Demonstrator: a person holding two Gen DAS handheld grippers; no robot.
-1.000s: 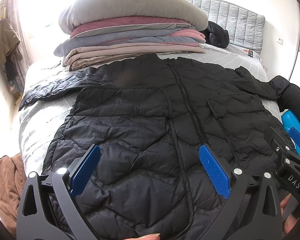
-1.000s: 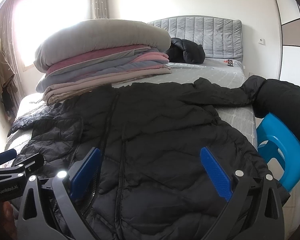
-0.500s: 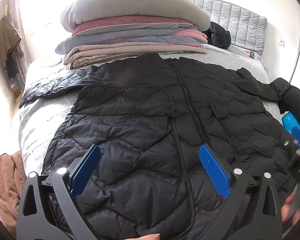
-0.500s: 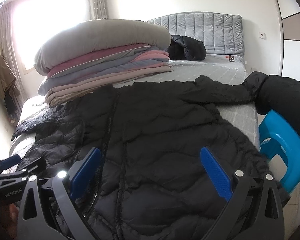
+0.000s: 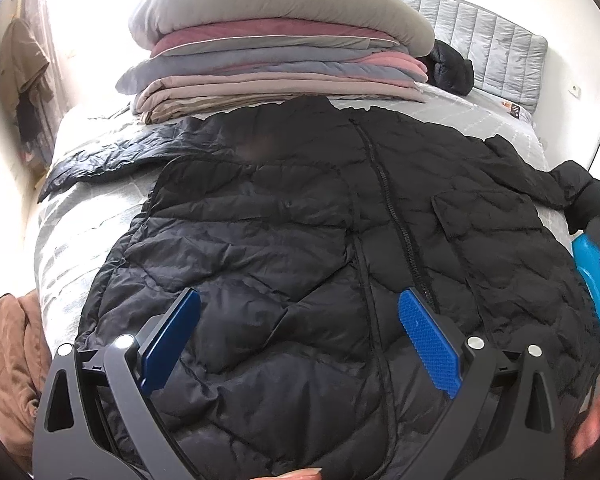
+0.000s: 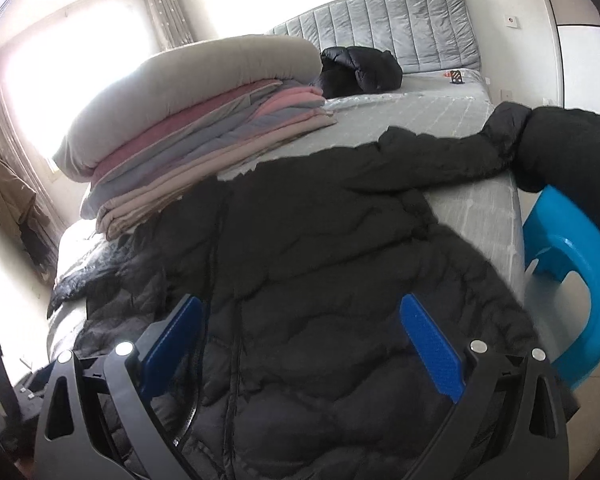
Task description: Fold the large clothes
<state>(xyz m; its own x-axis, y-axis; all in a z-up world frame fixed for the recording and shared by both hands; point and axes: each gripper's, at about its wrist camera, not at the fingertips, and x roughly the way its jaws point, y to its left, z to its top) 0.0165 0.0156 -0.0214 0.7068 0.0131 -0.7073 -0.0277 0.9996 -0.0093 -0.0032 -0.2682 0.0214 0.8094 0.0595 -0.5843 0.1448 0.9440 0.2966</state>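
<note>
Grey quilted bed [image 5: 84, 240] carries the black quilted puffer jacket [image 5: 300, 240], flat, zipper up, collar toward 12 o'clock, hem at 6. Left gripper [image 5: 296, 332] and right gripper [image 6: 300, 336] hover above the hem, blue-padded fingers apart.

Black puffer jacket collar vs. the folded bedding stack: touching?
Cannot tell. In the left wrist view, the black puffer jacket collar meets the folded bedding stack edge, with no visible gap.

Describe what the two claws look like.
Both match: the left claw and right claw each have two dark grey plastic arms with triangular cut-outs and round silver studs. The fingers carry flat bright blue pads; one shows a fine grid texture. No cables or sleeves visible.
</note>
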